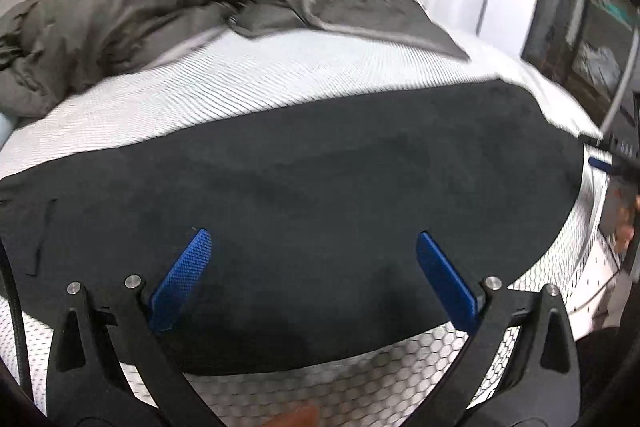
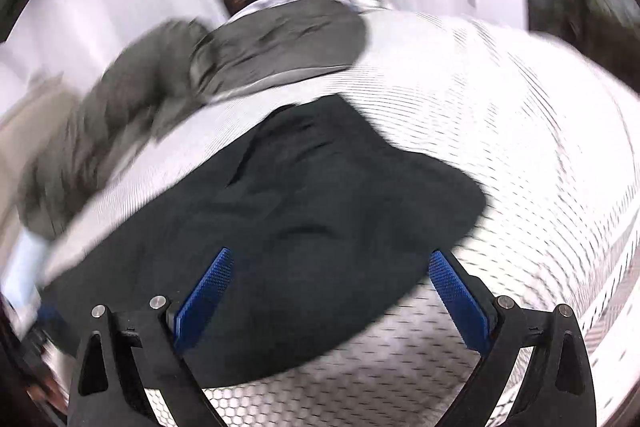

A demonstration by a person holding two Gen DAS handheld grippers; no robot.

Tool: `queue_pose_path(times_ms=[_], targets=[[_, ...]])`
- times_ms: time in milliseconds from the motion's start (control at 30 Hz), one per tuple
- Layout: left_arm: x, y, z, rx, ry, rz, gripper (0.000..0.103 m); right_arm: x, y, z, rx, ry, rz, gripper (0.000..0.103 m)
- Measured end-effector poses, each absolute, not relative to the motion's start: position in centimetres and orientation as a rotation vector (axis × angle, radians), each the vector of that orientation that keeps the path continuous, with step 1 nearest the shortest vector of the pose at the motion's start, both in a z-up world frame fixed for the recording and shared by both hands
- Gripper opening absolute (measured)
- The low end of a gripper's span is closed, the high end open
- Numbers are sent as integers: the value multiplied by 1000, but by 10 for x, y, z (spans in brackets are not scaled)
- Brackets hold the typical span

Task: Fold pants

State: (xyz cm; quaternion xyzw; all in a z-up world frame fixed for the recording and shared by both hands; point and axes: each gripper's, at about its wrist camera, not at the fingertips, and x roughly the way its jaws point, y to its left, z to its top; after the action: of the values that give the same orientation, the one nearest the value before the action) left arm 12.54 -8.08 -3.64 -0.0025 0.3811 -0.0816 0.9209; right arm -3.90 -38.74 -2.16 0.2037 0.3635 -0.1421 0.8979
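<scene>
Your left gripper stands with its jaws spread wide and nothing between the blue pads; it hovers over the near part of the black pants. Your right gripper is likewise spread wide and holds nothing, its pads framing the near edge of the same pants. The pants lie as a flat dark band across the white honeycomb-patterned mattress, reaching almost from one side of the left view to the other. In the right view the picture is blurred, and the pants show soft creases near their far end. Beyond them, toward the far edge of the mattress, lies a crumpled grey-green garment, apart from the pants, also visible at the upper left of the right view.
</scene>
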Motion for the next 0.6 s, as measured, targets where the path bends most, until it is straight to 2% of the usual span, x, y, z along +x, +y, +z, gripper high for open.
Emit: queue_pose_path(times_ms=[133,400,467,533,567,600], targets=[[135,-108,-58,62,876,-207,102,-53,-434,-37,611,739,-334,100],[133,-115,-58,61,863,-220,102,-20,-471,-65,859,653,-225,96],[131,-112,-58,55,857,-221,102,-8,-466,-64,853,642,-230,86],[130,-110,-59,47,861,-219,102,3,-456,-60,820,657,-200,51],[131,-110,-60,40,862,-217,102,8,-451,-60,811,667,-183,45],[131,-108,-60,33,861,-214,102,11,-446,-57,794,666,-182,33]])
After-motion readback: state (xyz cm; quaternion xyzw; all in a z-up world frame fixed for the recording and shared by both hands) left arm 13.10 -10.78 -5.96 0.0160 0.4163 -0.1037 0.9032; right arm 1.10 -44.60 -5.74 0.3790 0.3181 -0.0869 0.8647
